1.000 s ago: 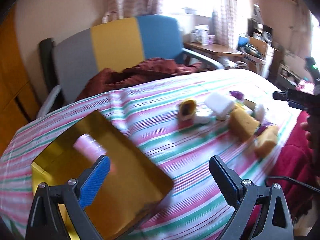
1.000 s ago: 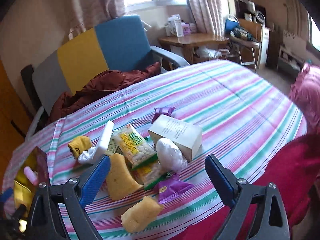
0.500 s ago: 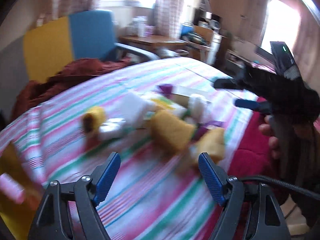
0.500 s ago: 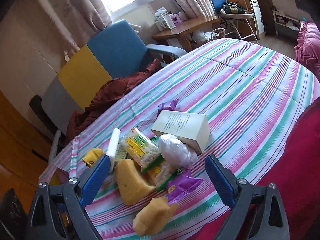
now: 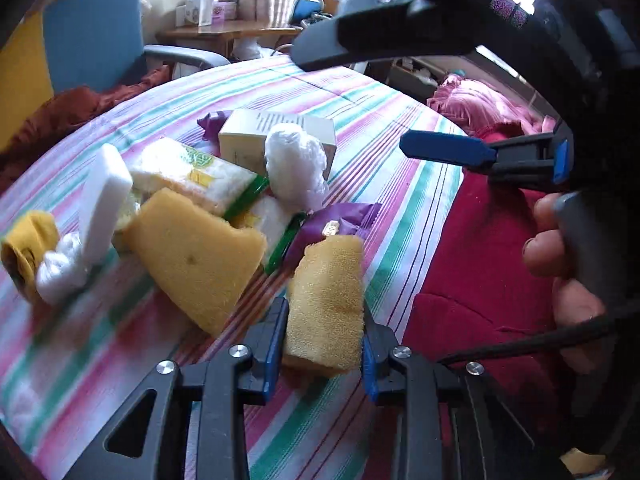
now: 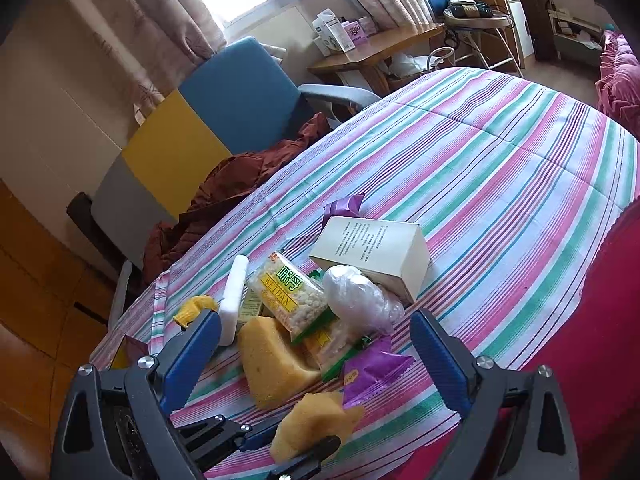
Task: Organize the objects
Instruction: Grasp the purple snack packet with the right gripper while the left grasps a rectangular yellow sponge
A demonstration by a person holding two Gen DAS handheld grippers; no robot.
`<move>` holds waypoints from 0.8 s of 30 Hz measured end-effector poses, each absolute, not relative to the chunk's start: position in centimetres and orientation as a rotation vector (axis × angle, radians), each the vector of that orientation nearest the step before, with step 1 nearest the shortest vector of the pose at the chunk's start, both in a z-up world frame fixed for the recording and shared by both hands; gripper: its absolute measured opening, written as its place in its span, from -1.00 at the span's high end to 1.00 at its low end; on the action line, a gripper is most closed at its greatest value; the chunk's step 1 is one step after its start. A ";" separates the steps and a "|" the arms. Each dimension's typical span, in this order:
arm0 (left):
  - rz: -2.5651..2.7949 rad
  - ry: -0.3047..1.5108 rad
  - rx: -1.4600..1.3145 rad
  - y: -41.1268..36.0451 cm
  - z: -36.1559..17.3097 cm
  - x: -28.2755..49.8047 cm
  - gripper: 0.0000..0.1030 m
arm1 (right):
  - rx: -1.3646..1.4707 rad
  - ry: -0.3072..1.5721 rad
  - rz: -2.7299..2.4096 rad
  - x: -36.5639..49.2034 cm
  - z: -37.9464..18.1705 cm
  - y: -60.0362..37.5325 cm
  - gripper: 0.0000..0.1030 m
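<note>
My left gripper (image 5: 324, 340) is shut on a small yellow sponge (image 5: 326, 304) at the near edge of the striped table; it also shows in the right wrist view (image 6: 312, 424). Beside it lie a larger yellow sponge (image 5: 196, 256), a purple snack packet (image 5: 336, 224), rice-cracker packs (image 5: 200, 176), a white bag bundle (image 5: 294, 164), a cream box (image 5: 276, 132), a white block (image 5: 104, 200) and a yellow cloth (image 5: 26, 244). My right gripper (image 6: 316, 344) is open and empty, hovering above the pile.
The striped cloth (image 6: 500, 184) covers the round table. A blue, yellow and grey chair (image 6: 208, 120) with a brown garment (image 6: 224, 196) stands behind it. A red cloth (image 5: 472, 272) hangs at the near right edge. A gold box corner (image 6: 124, 356) shows at left.
My left gripper swung right from the gold box to the pile and closed on the small yellow sponge. My right gripper rose slightly and stayed open.
</note>
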State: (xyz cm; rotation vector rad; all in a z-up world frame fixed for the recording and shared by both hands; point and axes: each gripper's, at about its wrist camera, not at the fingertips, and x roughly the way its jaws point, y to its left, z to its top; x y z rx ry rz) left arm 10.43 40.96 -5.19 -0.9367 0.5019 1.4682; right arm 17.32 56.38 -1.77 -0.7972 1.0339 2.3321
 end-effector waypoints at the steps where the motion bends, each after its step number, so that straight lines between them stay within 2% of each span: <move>1: 1.468 0.498 -0.935 40.7 -5.1 10.4 0.39 | -0.799 1.036 2.331 17.3 -1.8 56.4 -0.89; 7: 1.512 0.459 -0.982 37.2 -4.8 9.2 0.39 | -0.885 1.032 2.310 16.4 -2.3 56.6 -0.89; 11: 1.560 0.446 -1.001 33.8 -4.8 7.6 0.39 | -1.184 1.017 2.248 13.8 -3.9 57.3 -0.81; 12: 1.574 0.436 -1.008 32.7 -4.7 7.1 0.39 | -1.266 0.974 2.233 13.1 -4.3 57.3 -0.76; 16: 1.620 0.380 -1.042 29.7 -5.0 5.7 0.38 | -1.597 0.603 2.183 9.9 -5.5 55.6 -0.73; 19: 1.642 0.333 -1.057 28.2 -4.9 5.1 0.38 | -1.770 0.455 2.141 8.2 -6.9 54.6 -0.56; 20: 1.648 0.324 -1.056 27.9 -4.9 5.1 0.38 | -1.818 0.410 2.114 7.8 -7.5 54.3 -0.38; 21: 1.655 0.320 -1.051 27.6 -4.8 5.2 0.38 | -1.858 0.371 2.082 7.4 -8.1 54.1 -0.09; 23: 1.661 0.317 -1.032 27.2 -4.4 5.2 0.38 | -1.892 0.304 2.040 7.3 -8.6 53.8 0.14; 24: 1.665 0.313 -1.020 26.9 -4.1 5.2 0.38 | -1.903 0.271 2.031 7.3 -8.7 53.5 0.17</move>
